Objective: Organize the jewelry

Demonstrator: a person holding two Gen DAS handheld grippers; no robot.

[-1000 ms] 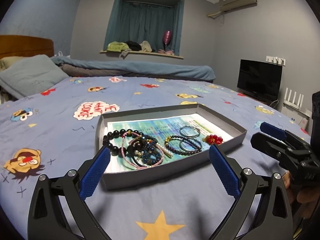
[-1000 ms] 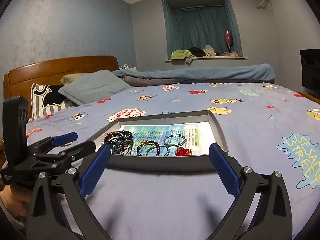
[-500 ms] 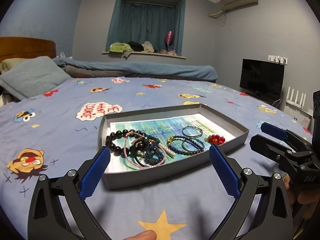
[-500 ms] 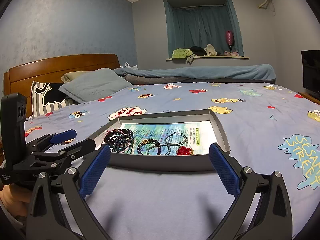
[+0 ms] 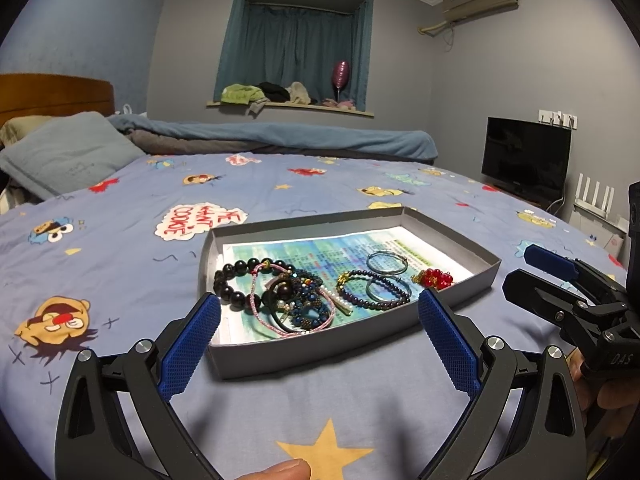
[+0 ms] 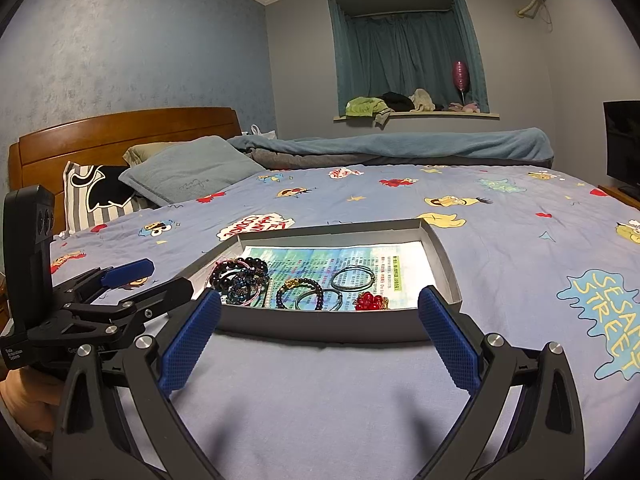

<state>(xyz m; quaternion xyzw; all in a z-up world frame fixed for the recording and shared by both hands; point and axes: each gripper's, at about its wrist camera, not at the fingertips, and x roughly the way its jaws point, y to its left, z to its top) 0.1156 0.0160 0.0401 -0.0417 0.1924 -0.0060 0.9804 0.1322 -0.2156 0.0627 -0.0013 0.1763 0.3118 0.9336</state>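
A shallow grey box (image 5: 448, 229) (image 6: 442, 256) lies on the bed, lined with a printed sheet. At its left end sits a tangle of bracelets: a black bead bracelet (image 5: 234, 278), a pink cord and dark beaded ones (image 6: 240, 278). Further right lie a dark bead bracelet (image 5: 374, 292), two thin metal rings (image 5: 387, 262) (image 6: 354, 278) and a red bead cluster (image 5: 436, 279) (image 6: 370, 301). My left gripper (image 5: 319, 340) is open just in front of the box's near wall, holding nothing. My right gripper (image 6: 319, 340) is open too, a little short of the box.
The bed has a blue cartoon-print sheet (image 5: 120, 264). Pillows (image 6: 188, 168) and a wooden headboard (image 6: 120, 136) are at the left, a rolled blue blanket (image 5: 280, 136) along the far side. A TV (image 5: 526, 156) stands by the right wall. A fingertip (image 5: 280, 472) shows at the bottom edge.
Both grippers have drifted slightly; the box sits a touch higher in the right wrist view. A fingertip has come into the bottom of the left wrist view. Both grippers stay open.
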